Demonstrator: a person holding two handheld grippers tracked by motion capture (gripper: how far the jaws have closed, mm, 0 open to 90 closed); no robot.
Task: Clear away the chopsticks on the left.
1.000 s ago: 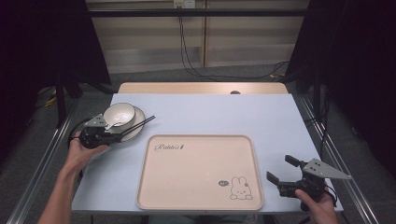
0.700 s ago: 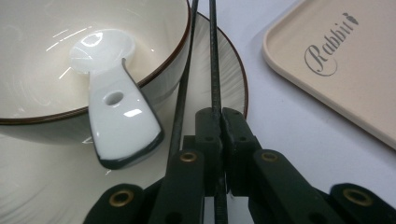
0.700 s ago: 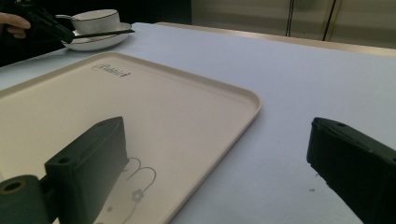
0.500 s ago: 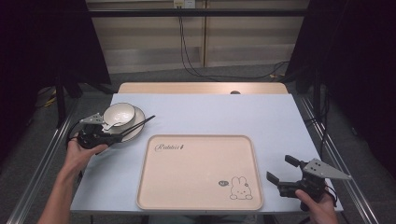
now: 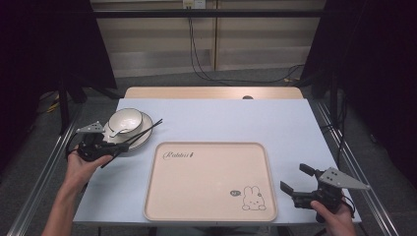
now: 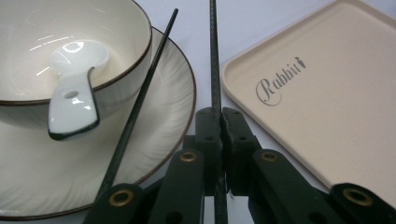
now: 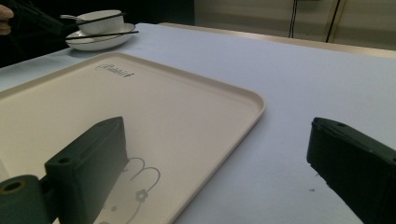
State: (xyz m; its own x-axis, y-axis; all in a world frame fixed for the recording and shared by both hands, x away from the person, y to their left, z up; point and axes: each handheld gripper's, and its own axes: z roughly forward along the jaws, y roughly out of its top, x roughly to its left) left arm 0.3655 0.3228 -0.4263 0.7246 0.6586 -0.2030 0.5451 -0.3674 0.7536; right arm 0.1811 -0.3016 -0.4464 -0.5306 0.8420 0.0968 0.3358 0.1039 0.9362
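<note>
The step in hand looks like picking up 1 of 2 black chopsticks: the left gripper, at the near left of the table, has its jaws pinched tight on the held chopstick, which runs straight out from between the pads in the left gripper view. The second chopstick rests slanted across the rim of the saucer, just beside the gripped one. The next move probably calls for lifting the held chopstick clear of the saucer without dragging its partner, then carrying it right toward the tray, keeping it level so it does not swivel in the pads. The right gripper waits at the near right corner, jaws spread wide and gripping nothing. The white bowl stands on the saucer and holds 1 white ceramic spoon, its handle hanging over the rim. The cream tray with its rabbit print carries nothing.
</note>
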